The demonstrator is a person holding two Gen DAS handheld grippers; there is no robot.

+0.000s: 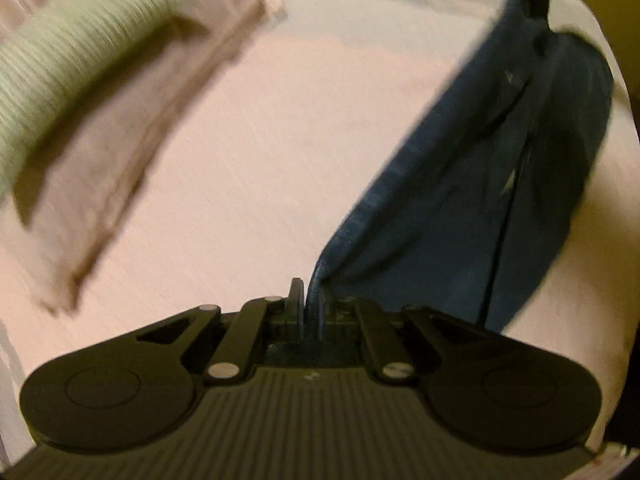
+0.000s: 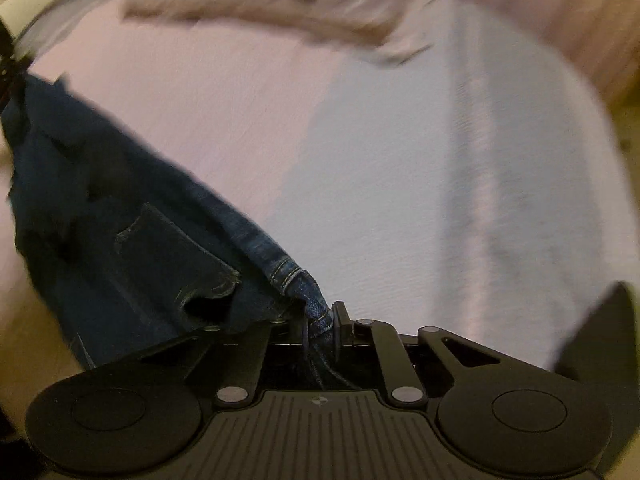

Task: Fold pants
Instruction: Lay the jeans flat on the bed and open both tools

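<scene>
Item: one pair of dark blue denim pants, stitched patch pocket showing, hanging off the pale pink bed sheet between your two tools.

Left black two-finger gripper: you had it clenched on a thick blue hem or edge of the denim, cloth pinched between the pads. From there the fabric ran up and away to the far corner of the left wrist view.

Right black two-finger gripper: you had it clenched likewise, on a bunched, seamed corner of the same pants.

Progress, as a judgement: early. You had taken both grips and raised the cloth, but no fold showed anywhere; the pants sagged loose between the grippers. Laying them flat, doubling the legs and folding across all appeared to remain.

Count: pants, one; grippers, two, both grasping denim. Also present: one folded beige cloth on the sheet, and one pale green ribbed knit piece lying on top of it, both well apart from the pants.
</scene>
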